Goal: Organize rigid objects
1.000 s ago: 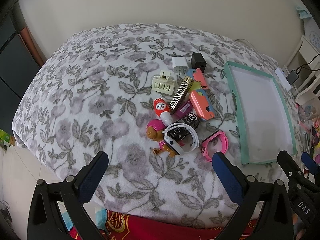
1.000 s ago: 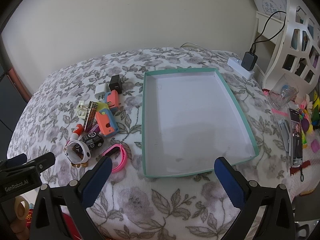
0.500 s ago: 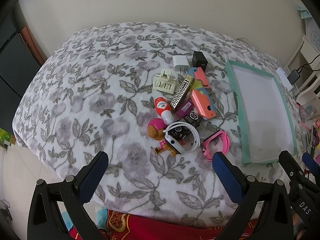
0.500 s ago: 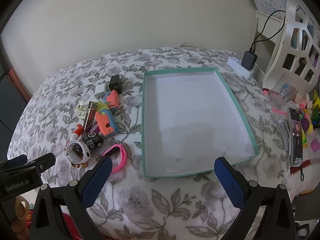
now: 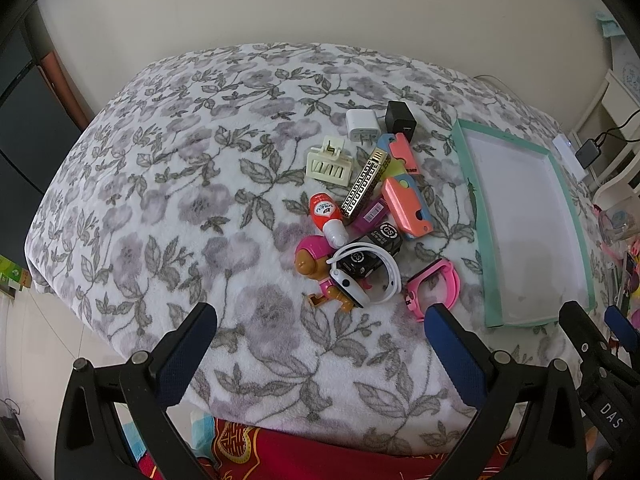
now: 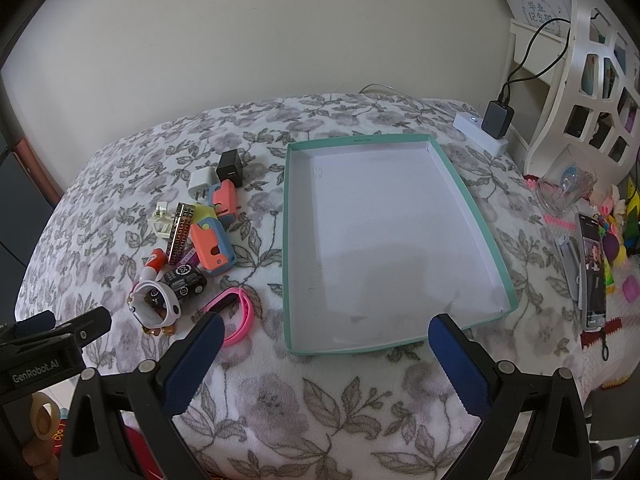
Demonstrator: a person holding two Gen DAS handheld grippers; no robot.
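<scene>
A heap of small rigid items lies on the floral blanket: a pink band [image 5: 436, 286] [image 6: 236, 314], a white watch [image 5: 366, 278] [image 6: 156, 300] over a toy dog [image 5: 316, 270], a red-capped bottle [image 5: 327, 213], an orange case [image 5: 406, 208] [image 6: 212, 246], a cream claw clip [image 5: 330, 164], white [image 5: 361, 125] and black [image 5: 400, 117] chargers. An empty teal-rimmed tray [image 6: 502, 268] [image 5: 576, 216] sits to their right. My left gripper [image 5: 320, 330] hovers open just short of the heap. Over the tray's near edge my right gripper [image 6: 326, 334] is open and holds nothing.
The blanket [image 5: 180, 200] covers a bed that drops off at the near and left edges. A white power strip with a black adapter [image 6: 496, 120] lies beyond the tray. A phone [image 6: 592, 272] and several toys crowd the right side near a white shelf [image 6: 592, 92].
The left wrist view has shifted slightly, with the heap a little higher and further right in frame. The right gripper and tray look unchanged.
</scene>
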